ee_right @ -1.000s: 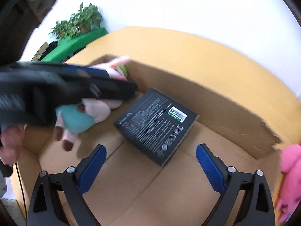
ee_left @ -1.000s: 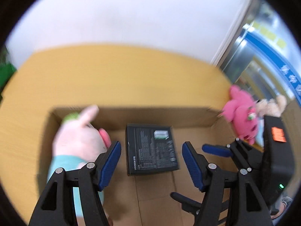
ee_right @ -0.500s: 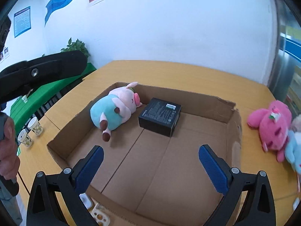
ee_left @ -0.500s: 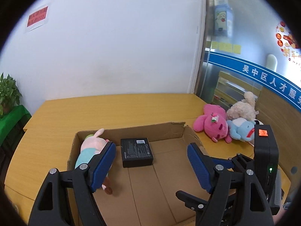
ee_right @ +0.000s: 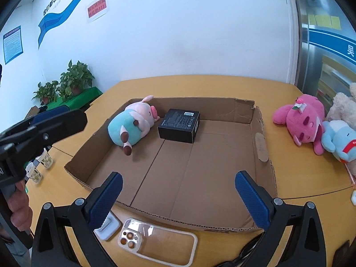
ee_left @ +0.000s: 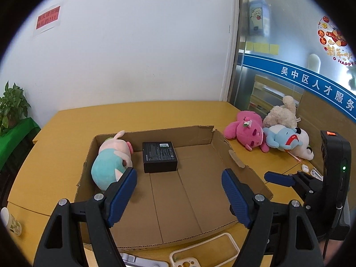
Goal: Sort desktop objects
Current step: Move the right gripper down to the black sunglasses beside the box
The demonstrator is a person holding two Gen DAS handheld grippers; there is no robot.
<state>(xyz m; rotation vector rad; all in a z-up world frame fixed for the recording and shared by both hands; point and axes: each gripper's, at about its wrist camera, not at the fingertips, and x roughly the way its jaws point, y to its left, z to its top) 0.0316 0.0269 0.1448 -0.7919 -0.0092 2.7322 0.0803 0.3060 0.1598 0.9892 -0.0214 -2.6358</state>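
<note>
An open cardboard box [ee_left: 242, 171] [ee_right: 263, 155] lies on the yellow table. Inside it, at the far left, lie a pink-and-teal plush pig [ee_left: 111, 158] [ee_right: 131, 126] and a black carton [ee_left: 159, 156] [ee_right: 179, 122]. My left gripper [ee_left: 179, 194] is open and empty above the box's near part. My right gripper [ee_right: 178, 197] is open and empty above the box's near edge. A pink plush [ee_left: 244, 131] [ee_right: 302, 120], a blue plush [ee_left: 282, 138] [ee_right: 338, 140] and a cream plush [ee_left: 281, 113] lie on the table right of the box.
A clear phone case [ee_right: 155, 242] [ee_left: 200, 253] and a small white item [ee_right: 106, 227] lie in front of the box. Paper cups [ee_right: 40, 166] [ee_left: 10, 222] stand at the left table edge. Small white items [ee_left: 308, 170] lie at the right. Potted plants [ee_right: 66, 84] stand beyond the table.
Both grippers have pulled back and up away from the box; the pig and the black carton stay inside it. The phone case has come into view.
</note>
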